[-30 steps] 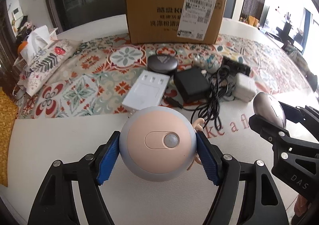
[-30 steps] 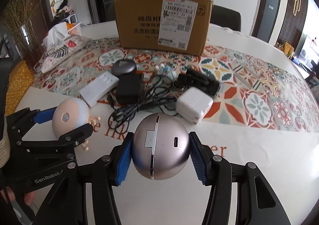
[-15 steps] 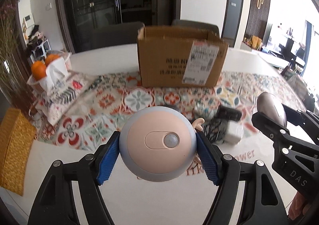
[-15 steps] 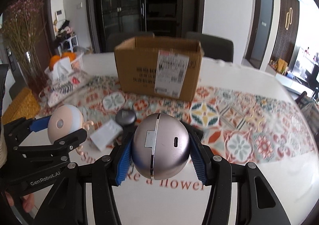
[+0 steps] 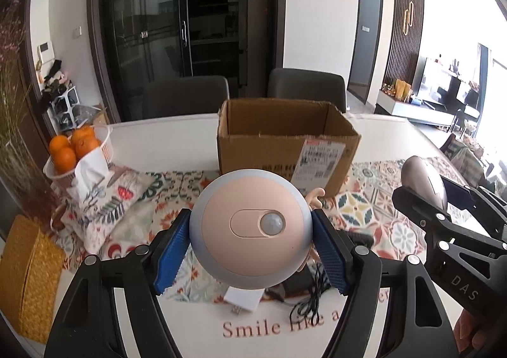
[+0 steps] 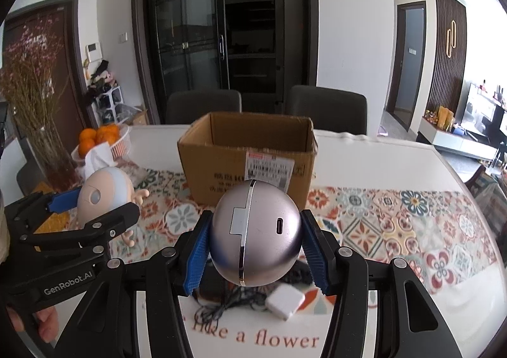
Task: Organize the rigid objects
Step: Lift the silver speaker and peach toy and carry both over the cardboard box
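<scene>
The round pink sensor toy (image 5: pixel 250 228) sits clamped between the blue pads of the left gripper (image 5: pixel 250 250), held in the air above the near edge of the table (image 5: pixel 177 126). Just to its right the right gripper (image 6: pixel 255 247) grasps a silver ball-shaped device (image 6: pixel 255 231) the same way. Both hang on the near side of the open cardboard box (image 5: pixel 285 142), which stands at the far middle of the patterned runner (image 6: pixel 396 225) and looks like the place to put them. To do this well, carry each piece clear over the near wall of the box, lower it inside, and only then let go; keep the two grippers apart. Below lie a white charger (image 6: pixel 285 301), a tangled black cable (image 6: pixel 228 304) and a white adapter (image 5: pixel 244 299). Far left, a tissue pouch (image 5: pixel 101 199) and a basket of oranges (image 5: pixel 76 149) stand out of the path
</scene>
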The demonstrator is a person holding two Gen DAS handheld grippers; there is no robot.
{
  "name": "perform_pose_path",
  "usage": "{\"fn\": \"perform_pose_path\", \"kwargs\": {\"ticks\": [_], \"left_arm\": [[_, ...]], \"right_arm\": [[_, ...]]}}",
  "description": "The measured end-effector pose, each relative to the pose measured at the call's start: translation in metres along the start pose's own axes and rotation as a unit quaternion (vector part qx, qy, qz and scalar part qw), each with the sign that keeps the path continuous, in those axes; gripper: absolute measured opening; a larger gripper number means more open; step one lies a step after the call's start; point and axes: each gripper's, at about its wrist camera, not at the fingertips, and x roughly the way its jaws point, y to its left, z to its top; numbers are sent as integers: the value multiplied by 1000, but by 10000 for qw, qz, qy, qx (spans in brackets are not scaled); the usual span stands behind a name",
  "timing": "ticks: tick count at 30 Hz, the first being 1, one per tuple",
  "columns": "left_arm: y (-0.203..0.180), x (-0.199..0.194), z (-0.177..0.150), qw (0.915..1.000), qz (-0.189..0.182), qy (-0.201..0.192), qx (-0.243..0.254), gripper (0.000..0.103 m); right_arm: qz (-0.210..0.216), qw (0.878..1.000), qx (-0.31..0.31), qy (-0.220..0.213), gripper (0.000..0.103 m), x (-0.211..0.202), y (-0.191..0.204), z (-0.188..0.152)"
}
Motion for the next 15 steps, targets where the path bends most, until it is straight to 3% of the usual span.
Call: {"fn": "perform_pose_path", "kwargs": {"ticks": [15], "left_arm": [[6,44,68,9997,-65,-234,-11,74]], "right_arm": [[102,9998,-58,-172,54,48,-13,65]]}}
